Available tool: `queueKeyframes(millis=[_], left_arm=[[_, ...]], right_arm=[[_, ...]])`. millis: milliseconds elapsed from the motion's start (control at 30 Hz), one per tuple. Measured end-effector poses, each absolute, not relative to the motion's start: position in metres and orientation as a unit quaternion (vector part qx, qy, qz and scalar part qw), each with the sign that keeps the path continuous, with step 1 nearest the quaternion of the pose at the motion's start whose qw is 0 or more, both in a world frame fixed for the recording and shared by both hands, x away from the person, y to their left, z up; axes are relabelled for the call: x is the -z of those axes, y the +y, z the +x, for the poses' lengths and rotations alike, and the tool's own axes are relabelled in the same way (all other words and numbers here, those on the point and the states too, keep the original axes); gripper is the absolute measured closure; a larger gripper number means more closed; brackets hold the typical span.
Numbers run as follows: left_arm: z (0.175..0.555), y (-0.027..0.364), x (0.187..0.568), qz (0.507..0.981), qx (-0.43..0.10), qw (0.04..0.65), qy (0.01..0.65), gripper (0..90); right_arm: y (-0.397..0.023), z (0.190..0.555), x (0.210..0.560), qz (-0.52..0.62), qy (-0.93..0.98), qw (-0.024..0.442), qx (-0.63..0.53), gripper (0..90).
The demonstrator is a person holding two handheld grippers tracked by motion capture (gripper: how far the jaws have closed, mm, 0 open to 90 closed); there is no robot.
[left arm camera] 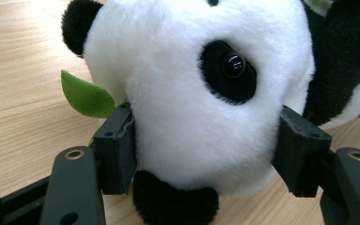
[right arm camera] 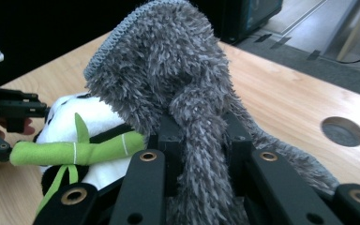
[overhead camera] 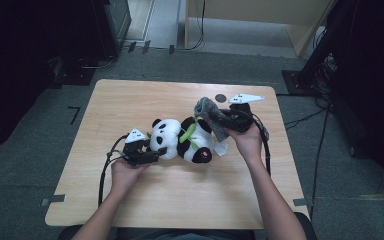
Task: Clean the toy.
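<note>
A black-and-white panda plush (overhead camera: 192, 142) lies on its side in the middle of the wooden table (overhead camera: 180, 200), with a green bamboo stalk (overhead camera: 187, 134) across its chest. My left gripper (overhead camera: 156, 143) is shut on the panda's white head (left arm camera: 201, 93), a pad pressing into each side. My right gripper (overhead camera: 220, 118) hovers just above and right of the panda, shut on a grey fuzzy cloth (overhead camera: 207, 110). In the right gripper view the cloth (right arm camera: 168, 70) bunches up between my right gripper's jaws (right arm camera: 201, 136), and the bamboo stalk (right arm camera: 75, 152) and panda (right arm camera: 70, 110) lie beyond it.
A round hole (overhead camera: 221, 98) sits in the tabletop near the far right edge, close behind the right gripper. Cables trail from both grippers toward the near edge. Dark equipment and stands (overhead camera: 325, 45) surround the table on a grey floor.
</note>
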State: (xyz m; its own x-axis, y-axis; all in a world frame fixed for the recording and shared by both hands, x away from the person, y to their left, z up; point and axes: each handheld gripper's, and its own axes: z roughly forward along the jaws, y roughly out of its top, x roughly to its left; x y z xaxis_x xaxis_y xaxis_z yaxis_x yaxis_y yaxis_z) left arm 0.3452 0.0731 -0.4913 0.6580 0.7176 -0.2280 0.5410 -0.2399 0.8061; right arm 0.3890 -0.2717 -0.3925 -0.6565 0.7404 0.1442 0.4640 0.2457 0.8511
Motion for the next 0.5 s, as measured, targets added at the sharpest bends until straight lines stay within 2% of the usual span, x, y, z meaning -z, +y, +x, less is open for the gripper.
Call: queueKeyframes(millis=[300,500], left_arm=[[0.349,0.072,0.488,0.781,-0.084,0.461,0.412,32.8],[0.349,0.072,0.489,0.780,-0.082,0.464,0.412,32.7]], right_arm=[[-0.267,0.392,0.411,0.384,0.788,0.157,-0.456,75.9],[-0.280,0.392,0.415,0.404,0.778,0.142,-0.459,75.8]])
